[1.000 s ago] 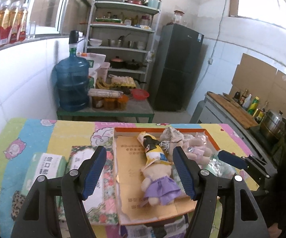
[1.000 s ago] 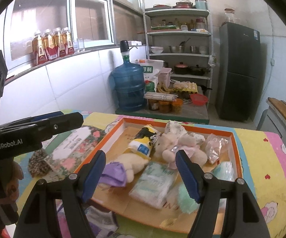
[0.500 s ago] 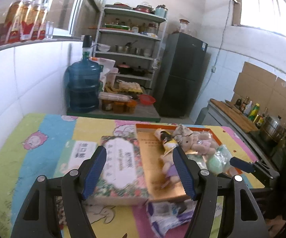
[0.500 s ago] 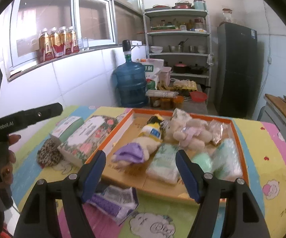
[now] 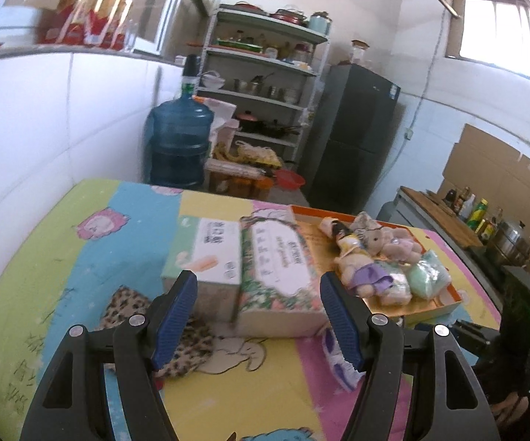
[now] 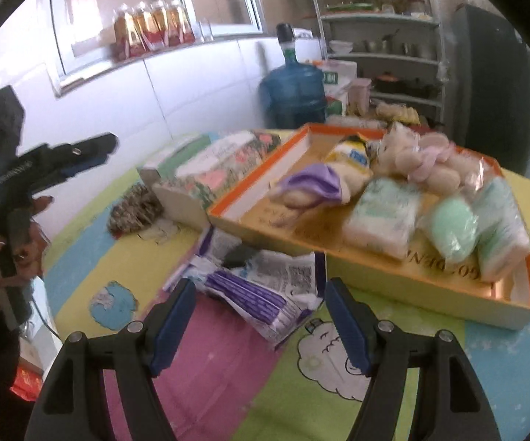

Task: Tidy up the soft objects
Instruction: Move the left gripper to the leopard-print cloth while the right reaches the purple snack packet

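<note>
Fingers [image 6: 171, 325] apart, short of tray [image 6: 411, 286] edge

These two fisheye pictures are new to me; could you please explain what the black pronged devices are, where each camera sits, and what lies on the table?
Each black device is a hand-held gripper that a person carries, with a camera looking along its two blue-padded fingers. One picture comes from the left hand-held gripper, the other from the right hand-held gripper. Both are open and hold nothing. On the colourful tablecloth sits an orange tray holding plush dolls and soft packets. Beside it stand two tissue boxes, with a leopard-print cloth and a crumpled purple packet lying outside the tray.
</note>
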{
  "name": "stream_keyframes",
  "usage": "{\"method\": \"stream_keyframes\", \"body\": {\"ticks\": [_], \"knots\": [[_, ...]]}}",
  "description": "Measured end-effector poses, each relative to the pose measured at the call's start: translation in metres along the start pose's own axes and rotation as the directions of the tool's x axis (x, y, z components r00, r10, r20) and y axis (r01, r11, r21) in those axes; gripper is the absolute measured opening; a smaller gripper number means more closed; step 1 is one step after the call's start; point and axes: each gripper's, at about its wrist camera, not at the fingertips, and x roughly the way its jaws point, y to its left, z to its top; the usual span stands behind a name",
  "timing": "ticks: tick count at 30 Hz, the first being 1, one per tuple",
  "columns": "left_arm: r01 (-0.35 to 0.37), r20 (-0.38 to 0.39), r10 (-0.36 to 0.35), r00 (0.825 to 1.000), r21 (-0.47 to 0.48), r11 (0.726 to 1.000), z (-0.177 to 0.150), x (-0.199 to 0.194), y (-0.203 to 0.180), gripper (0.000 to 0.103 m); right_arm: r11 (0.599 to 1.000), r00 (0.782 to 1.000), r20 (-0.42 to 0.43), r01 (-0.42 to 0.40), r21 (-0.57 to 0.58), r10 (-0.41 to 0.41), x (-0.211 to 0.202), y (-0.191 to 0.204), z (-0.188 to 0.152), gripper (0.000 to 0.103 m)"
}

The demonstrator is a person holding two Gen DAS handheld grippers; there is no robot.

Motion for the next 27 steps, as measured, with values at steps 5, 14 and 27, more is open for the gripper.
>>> {"method": "stream_keyframes", "body": {"ticks": [5, 14, 27], "knots": [[-0.034, 0.011, 0.034, 0.999, -0.046, 0.998, -0.003, -0.006, 0.027, 0.071, 0.996, 0.997, -0.039, -0.070, 0.062, 0.073, 0.015, -0.012, -0.003, 0.073], [-0.051, 0.015, 0.052, 0.999, -0.096, 0.994, -0.007, -0.009, 0.051, 0.071, 0.982, 0.979, -0.085, -0.184, 0.037, 0.187, 0.004, 0.036, -0.025, 0.073], [-0.064, 0.018, 0.067, 0.998, -0.128, 0.990, -0.014, -0.019, 0.075, 0.071, 0.986, 0.998, -0.044, -0.041, -0.163, 0.034, -0.021, 0.073, 0.008, 0.073]]}}
